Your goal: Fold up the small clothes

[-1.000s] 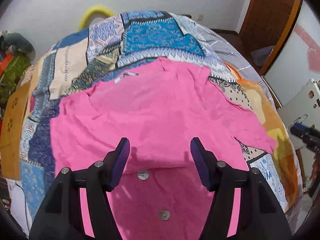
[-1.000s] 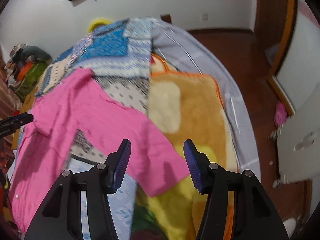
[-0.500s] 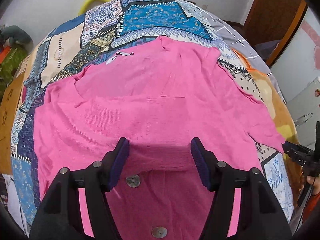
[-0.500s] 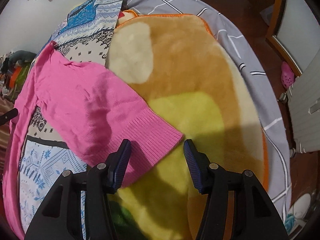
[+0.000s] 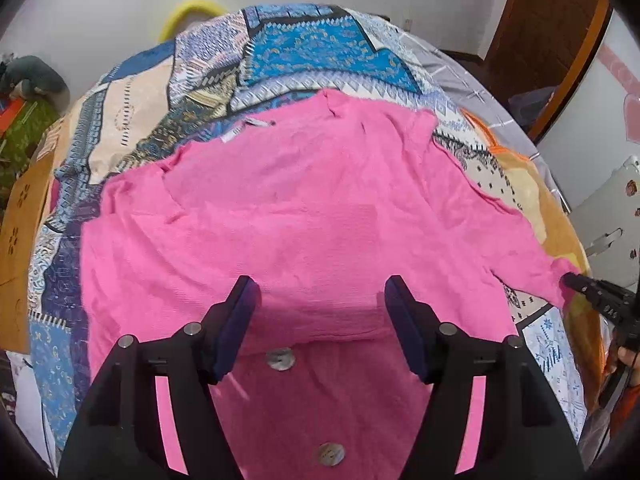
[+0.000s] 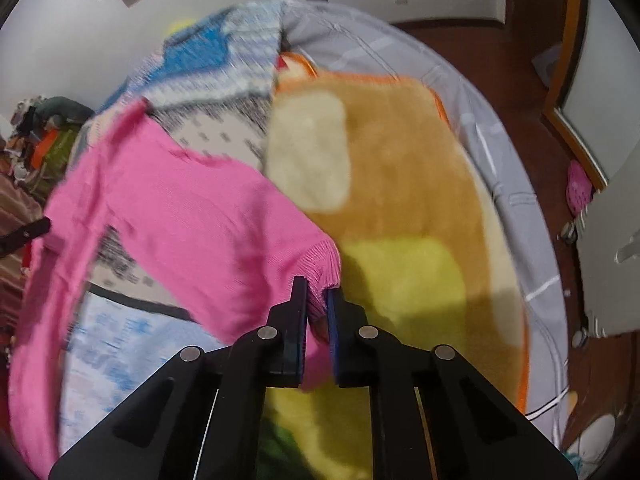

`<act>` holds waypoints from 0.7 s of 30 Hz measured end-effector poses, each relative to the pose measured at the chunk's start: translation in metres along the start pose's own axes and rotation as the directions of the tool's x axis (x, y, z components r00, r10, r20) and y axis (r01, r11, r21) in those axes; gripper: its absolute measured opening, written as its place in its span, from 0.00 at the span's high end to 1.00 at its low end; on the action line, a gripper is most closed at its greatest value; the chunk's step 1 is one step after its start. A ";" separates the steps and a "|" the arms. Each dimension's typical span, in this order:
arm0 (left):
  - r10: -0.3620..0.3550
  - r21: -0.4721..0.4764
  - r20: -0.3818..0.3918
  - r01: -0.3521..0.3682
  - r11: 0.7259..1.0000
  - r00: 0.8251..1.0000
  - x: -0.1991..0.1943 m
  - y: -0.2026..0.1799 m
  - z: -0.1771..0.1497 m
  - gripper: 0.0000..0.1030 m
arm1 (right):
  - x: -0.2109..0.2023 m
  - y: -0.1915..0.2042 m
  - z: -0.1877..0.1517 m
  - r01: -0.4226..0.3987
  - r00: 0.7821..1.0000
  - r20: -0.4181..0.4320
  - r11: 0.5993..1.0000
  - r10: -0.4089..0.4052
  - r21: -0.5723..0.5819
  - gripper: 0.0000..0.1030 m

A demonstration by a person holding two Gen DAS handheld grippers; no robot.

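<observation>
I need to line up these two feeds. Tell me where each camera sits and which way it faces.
Left wrist: on the left gripper, looking forward across the spread pink cardigan; its open fingers show.
Right wrist: on the right gripper, looking along the sleeve cuff it pinches, plush blanket beyond.
Shared: cardigan and patchwork bedspread; the right gripper also shows at the left view's right edge.

left gripper (image 5: 320, 304): jaws spread wide, hovering, gripping nothing | right gripper (image 6: 318, 300): jaws closed, pink cardigan (image 6: 208, 232) cuff pinched between them | right gripper at far right in left wrist view
</observation>
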State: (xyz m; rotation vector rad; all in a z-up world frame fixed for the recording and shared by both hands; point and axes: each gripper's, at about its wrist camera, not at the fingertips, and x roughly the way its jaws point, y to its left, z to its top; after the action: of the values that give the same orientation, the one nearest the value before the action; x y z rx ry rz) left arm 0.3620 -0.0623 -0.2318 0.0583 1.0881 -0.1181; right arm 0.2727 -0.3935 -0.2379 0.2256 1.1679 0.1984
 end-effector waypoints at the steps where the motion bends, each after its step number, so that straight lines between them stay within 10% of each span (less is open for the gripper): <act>1: 0.001 -0.001 0.008 -0.001 1.000 1.000 -0.004 0.002 0.000 0.36 | -0.005 0.005 0.005 -0.002 1.000 0.016 1.000 0.002 -0.014 0.92; 21: 0.038 -0.050 0.206 -0.029 0.998 0.978 -0.104 0.070 -0.005 0.34 | -0.081 0.188 0.082 -0.170 0.946 0.211 0.932 0.245 -0.319 0.92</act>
State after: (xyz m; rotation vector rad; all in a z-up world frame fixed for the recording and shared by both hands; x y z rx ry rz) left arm 0.3190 0.0144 -0.1426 0.0213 0.8813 -0.0663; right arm 0.3107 -0.2411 -0.0840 0.1045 0.8503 0.5170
